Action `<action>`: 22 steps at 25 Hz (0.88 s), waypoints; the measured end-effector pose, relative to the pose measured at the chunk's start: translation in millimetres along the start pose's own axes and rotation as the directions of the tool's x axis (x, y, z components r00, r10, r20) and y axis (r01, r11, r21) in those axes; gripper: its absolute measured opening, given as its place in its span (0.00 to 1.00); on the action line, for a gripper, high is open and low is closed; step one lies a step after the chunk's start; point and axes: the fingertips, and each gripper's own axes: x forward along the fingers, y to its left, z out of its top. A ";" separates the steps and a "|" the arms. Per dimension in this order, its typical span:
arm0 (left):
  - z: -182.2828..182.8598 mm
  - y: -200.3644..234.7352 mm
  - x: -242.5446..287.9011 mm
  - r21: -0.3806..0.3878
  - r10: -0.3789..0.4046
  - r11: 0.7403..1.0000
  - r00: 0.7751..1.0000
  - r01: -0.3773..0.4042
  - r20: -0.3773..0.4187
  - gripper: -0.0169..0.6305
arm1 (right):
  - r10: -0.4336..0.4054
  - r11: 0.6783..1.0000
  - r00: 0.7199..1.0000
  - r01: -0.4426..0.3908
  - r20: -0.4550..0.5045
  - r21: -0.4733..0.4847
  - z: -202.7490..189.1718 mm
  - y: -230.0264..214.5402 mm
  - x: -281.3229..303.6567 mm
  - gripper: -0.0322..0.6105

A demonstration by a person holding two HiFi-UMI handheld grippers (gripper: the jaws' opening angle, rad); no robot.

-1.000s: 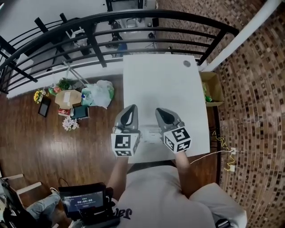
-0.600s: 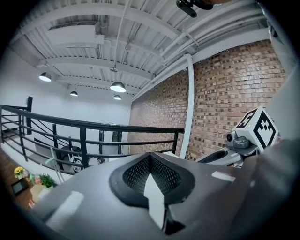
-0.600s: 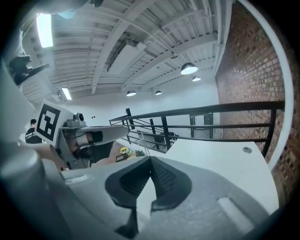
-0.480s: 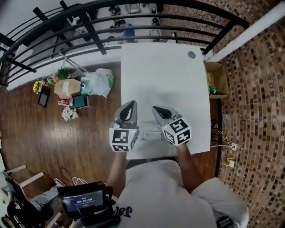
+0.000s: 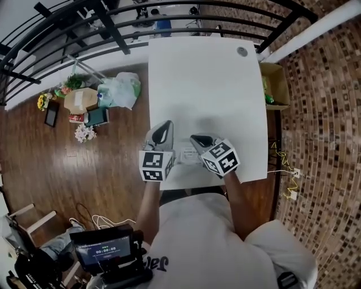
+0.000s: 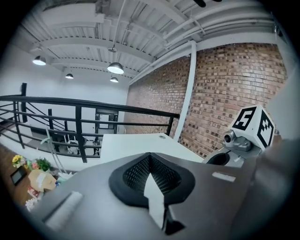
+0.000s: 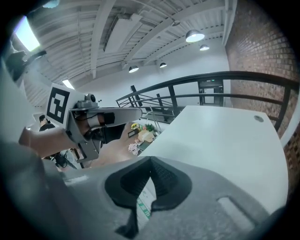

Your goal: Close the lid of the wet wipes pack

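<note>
The wet wipes pack (image 5: 188,154) lies flat near the front edge of the white table (image 5: 208,84); only a pale strip of it shows between the two grippers, and its lid is hidden. My left gripper (image 5: 164,130) hovers just left of the pack with its jaws together. My right gripper (image 5: 198,139) sits just right of it, also shut, with nothing seen held. In the right gripper view a white patch with green print, the pack (image 7: 143,204), shows below the shut right gripper (image 7: 150,161). The left gripper (image 6: 149,157) points along the table.
A black railing (image 5: 67,17) runs round the far side of the table. A cardboard box (image 5: 274,84) stands at its right edge, and bags, boxes and flowers (image 5: 93,101) lie on the wooden floor to the left. A grey grommet (image 5: 242,51) sits in the far right corner.
The head view has shifted, so the table now reaches farther up the picture. Both grippers stay beside the pack and have drawn slightly closer together.
</note>
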 end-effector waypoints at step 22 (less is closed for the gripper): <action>-54.3 -10.0 -2.7 -0.055 -0.032 0.998 0.995 0.027 -0.089 0.05 | 0.090 0.996 0.952 -0.080 -0.292 0.044 -88.8 37.2 8.9 0.04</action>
